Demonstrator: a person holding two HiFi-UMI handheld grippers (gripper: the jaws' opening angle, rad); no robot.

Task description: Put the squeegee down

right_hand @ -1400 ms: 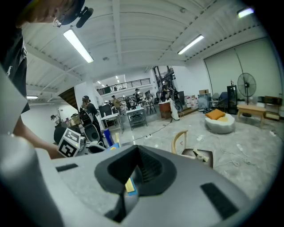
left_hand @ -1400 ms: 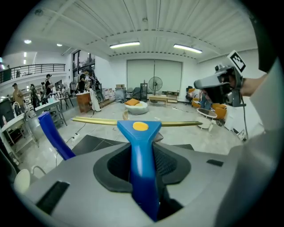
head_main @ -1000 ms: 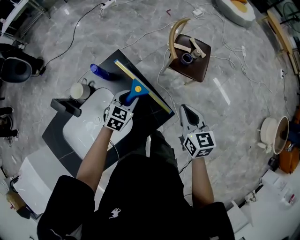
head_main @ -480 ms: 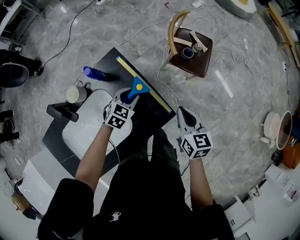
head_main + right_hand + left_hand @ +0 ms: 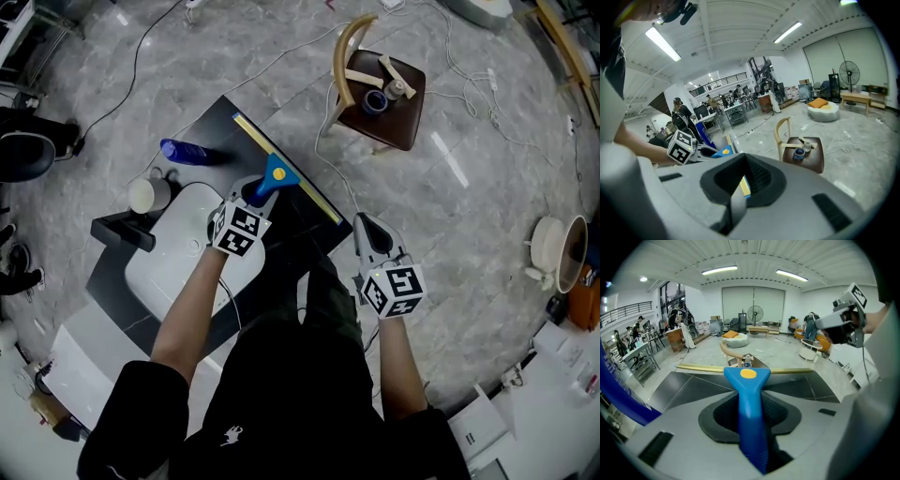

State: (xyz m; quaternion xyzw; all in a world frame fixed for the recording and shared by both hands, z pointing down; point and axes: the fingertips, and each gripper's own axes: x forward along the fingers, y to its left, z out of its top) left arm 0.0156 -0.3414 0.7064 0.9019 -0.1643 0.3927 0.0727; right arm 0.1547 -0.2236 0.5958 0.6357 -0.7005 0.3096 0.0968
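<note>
**Squeegee in the left tool, over the dark worktop**

Our left tool point(image 5: 751, 420) is clamped on the blue handle of the squeegee point(image 5: 748, 383), the pads pressing on either side of it. Our right tool point(image 5: 740, 190) looks closed on nothing, off to the right of the worktop point(image 5: 217, 122).

The squeegee's brass rail lies across the far part of the dark slab, beside the white basin point(image 5: 178, 253). We cannot tell whether the blade touches the surface.

We judge it light and stiff: a hard plastic handle and a rigid rail, with only the blade edge soft. The long rail may swing about the handle, and the smooth plastic may slip, so the ribbed lower handle is the best hold. Nothing looks fragile; a flat bare patch suits the set-down.
</note>
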